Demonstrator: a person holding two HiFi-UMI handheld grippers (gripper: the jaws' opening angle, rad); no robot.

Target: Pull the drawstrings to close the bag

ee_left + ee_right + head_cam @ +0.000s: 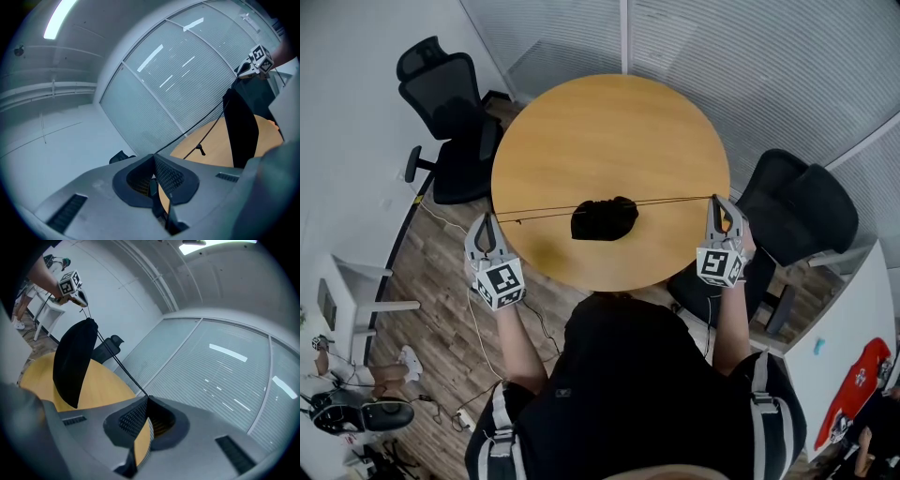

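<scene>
A round wooden table (pixel 609 122) lies ahead of both grippers. The black bag (pixel 604 218) sits midway between them. The left gripper (pixel 487 223) and right gripper (pixel 717 204) are each clamped fully closed on the drawstrings (pixel 675 200), which stretch taut to the bag.

We can read no words, numbers or brands; only square coded markers show, on the left gripper (pixel 487 218) and right gripper (pixel 715 201)
</scene>
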